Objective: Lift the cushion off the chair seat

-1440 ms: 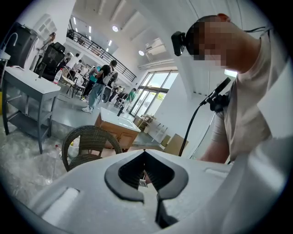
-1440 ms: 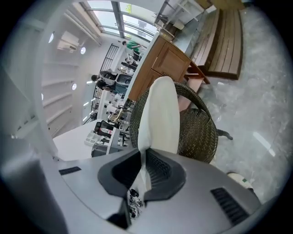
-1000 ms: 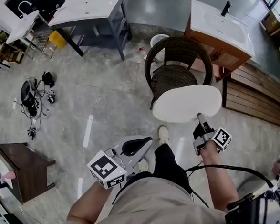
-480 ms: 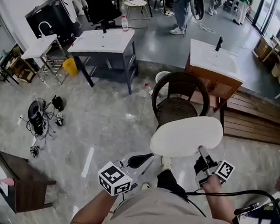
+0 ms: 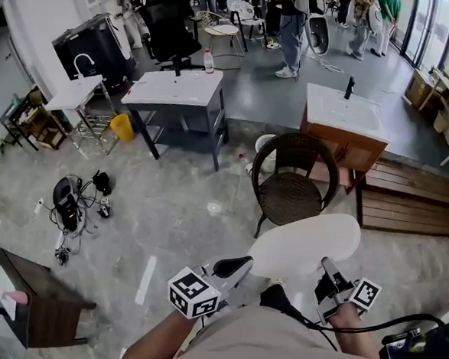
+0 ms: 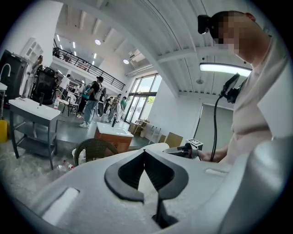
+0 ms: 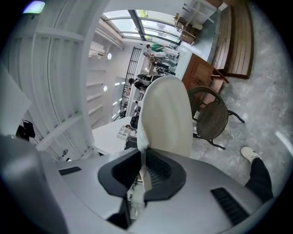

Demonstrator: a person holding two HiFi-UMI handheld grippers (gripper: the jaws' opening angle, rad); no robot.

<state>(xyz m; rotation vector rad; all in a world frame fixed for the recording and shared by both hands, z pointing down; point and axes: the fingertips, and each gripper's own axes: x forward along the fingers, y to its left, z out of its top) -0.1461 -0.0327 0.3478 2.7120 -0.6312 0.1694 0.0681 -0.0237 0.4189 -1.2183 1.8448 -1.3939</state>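
Observation:
A white round cushion (image 5: 306, 244) hangs in the air in front of me, clear of the dark wicker chair (image 5: 290, 189) beyond it. My right gripper (image 5: 325, 264) is shut on the cushion's near edge. In the right gripper view the cushion (image 7: 167, 114) stands up from between the jaws, with the chair (image 7: 213, 119) behind. My left gripper (image 5: 242, 264) is shut with nothing in it, its tip close to the cushion's left edge. Whether it touches there I cannot tell. From the left gripper (image 6: 144, 153) the cushion (image 6: 160, 146) and the chair (image 6: 94, 148) lie ahead.
A wooden vanity with a sink (image 5: 347, 120) stands right of the chair, and a slatted wood platform (image 5: 402, 201) lies beside it. A grey table (image 5: 176, 90) is at the back. A dark side table (image 5: 34, 303) and cabled gear (image 5: 69, 201) are on the left. People stand far back.
The right gripper has lifted the cushion up off the chair seat and drawn it toward me. The left gripper moved up toward the cushion's left edge. The head view has tilted upward.

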